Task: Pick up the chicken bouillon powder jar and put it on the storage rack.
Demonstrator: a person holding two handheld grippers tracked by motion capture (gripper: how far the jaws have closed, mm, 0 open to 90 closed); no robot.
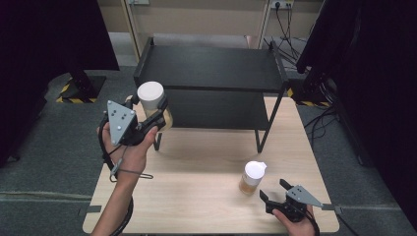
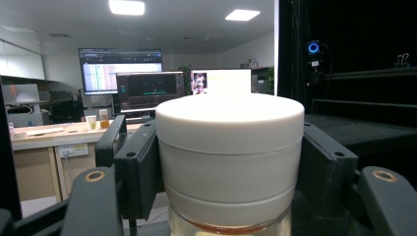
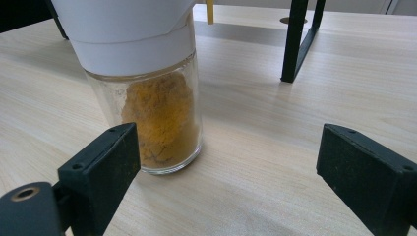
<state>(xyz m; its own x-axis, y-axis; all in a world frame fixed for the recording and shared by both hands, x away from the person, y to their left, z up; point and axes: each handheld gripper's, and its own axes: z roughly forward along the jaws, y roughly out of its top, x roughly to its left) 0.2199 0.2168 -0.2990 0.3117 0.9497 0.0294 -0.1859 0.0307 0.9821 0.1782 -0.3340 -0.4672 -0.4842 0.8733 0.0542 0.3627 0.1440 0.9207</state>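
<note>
white-capped and glassy, a jar (image 1: 152,101) is sitting clamped in the left claw (image 1: 156,114) in the high view, lifted clear of the pale wooden table (image 1: 206,162) and hanging just in front of the black shelf rack (image 1: 211,73), at the rack's left front corner. the person's left hand (image 1: 130,142) is wrapping the grip below the grey three-cornered plate. near the rack's right front leg, but well toward the person from it, a second jar (image 1: 252,178) with a white cap and orange-brown powder is standing upright on the table. the right claw (image 1: 276,190) is lying just beside that second jar, on the side away from the rack, its jaws spread wide and touching nothing.

in the left gripper view, the left claw (image 2: 231,162) is pressing its two black pads against both sides of the jar's (image 2: 230,157) white cap, with a strip of glass and brownish content showing under the cap. the dark shelf rack (image 2: 364,132) is lying to the right behind the jar.

in the right gripper view, the right claw (image 3: 226,167) is standing open, its jaws far apart. the second jar (image 3: 157,113) is resting on the table (image 3: 265,98) just past the left jaw, not touched by it, clumped yellow-orange powder showing through the glass. a black leg of the rack (image 3: 295,42) is rising behind the jar, to its right.
</note>
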